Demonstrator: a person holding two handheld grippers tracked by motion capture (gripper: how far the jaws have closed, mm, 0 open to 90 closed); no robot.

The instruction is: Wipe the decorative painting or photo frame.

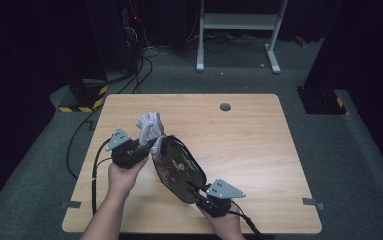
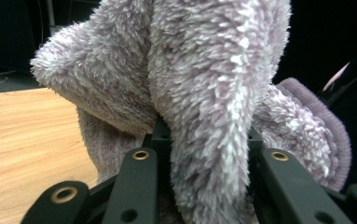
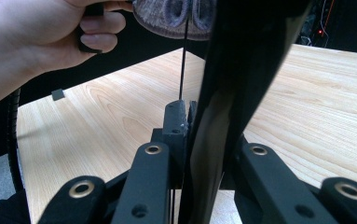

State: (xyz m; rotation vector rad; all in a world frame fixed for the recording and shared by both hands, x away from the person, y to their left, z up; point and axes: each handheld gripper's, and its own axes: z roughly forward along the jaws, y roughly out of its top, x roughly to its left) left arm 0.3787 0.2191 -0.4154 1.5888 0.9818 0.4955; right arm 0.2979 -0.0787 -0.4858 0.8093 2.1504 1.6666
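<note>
On the wooden table (image 1: 259,145), near its front left part, we hold a dark oval bag (image 1: 179,167) with a printed pattern up on edge between our two tongs, its long axis running from the near right corner up toward the far left. The right gripper (image 1: 199,192) is clamped on the bag's near end. The left gripper (image 1: 146,147) is pinched tight on a fluffy lilac cloth (image 1: 150,127), touching the bag's far, upper end; that hand is the nearer one to the spot where cloth meets bag. The high view gives us this layout. The left gripper view adds the pile of the cloth (image 2: 204,93) bulging over its jaws, and the right gripper view shows the bag (image 3: 241,84) edge-on, thin and glossy.
</note>
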